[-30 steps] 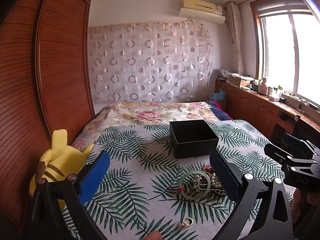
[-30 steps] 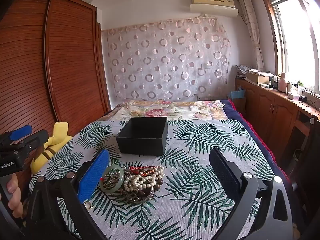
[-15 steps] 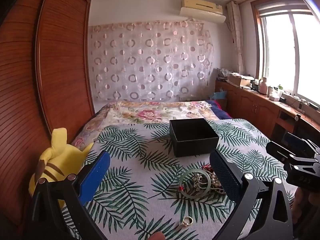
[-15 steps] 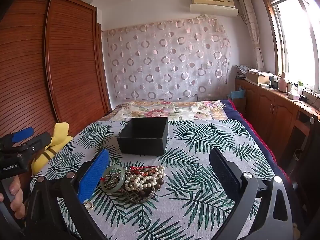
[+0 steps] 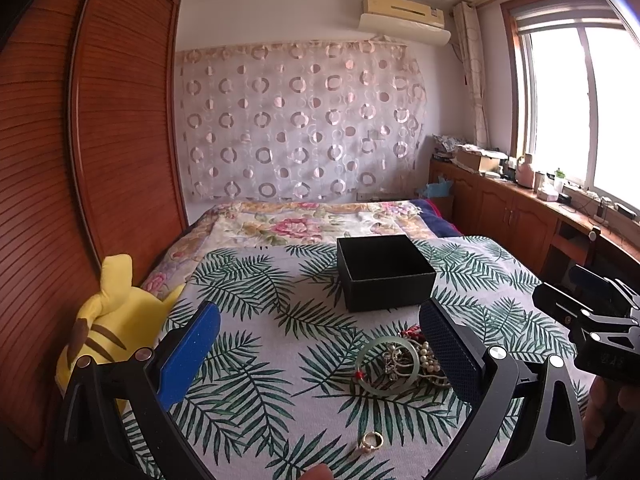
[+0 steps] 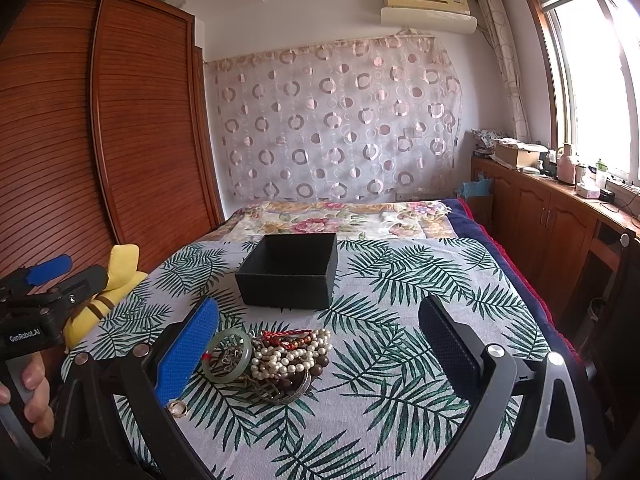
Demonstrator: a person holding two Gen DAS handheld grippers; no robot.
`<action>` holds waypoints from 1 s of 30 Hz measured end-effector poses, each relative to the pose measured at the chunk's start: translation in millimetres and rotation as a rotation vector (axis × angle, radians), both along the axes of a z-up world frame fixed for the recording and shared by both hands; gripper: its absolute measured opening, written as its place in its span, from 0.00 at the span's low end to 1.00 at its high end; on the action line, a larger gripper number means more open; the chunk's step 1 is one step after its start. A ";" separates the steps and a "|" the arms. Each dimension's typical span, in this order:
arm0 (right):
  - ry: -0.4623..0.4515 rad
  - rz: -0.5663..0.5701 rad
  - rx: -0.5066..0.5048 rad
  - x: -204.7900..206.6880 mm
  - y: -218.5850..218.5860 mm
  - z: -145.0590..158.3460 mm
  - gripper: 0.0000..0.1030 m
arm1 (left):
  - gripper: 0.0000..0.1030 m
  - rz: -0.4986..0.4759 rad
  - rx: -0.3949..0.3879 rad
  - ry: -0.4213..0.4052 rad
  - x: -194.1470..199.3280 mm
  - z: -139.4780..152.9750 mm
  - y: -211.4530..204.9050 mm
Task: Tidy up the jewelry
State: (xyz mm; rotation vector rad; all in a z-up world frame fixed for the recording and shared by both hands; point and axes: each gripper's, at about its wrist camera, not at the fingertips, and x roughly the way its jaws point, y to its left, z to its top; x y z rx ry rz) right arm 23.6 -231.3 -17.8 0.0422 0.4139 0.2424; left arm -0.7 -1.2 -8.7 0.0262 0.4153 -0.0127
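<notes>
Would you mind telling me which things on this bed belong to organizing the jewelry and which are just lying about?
Part of the job:
black box, open
green bangle
pearl strands in the pile
gold ring, lying apart
left gripper and right gripper, both open

Just lying about:
yellow plush toy
leaf-print bedspread

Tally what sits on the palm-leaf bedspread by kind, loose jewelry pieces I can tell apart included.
Black box: 1
Green bangle: 1
Pearl strand: 1
Red cord bracelet: 1
Gold ring: 1
Yellow plush toy: 1
Total: 6; more pieces lie tangled in the heap, too blurred to count.
</notes>
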 end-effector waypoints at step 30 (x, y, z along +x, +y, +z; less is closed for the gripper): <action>-0.004 0.008 0.001 3.6 1.8 -2.4 0.98 | 0.94 0.002 -0.007 -0.002 0.0 -2.8 -0.8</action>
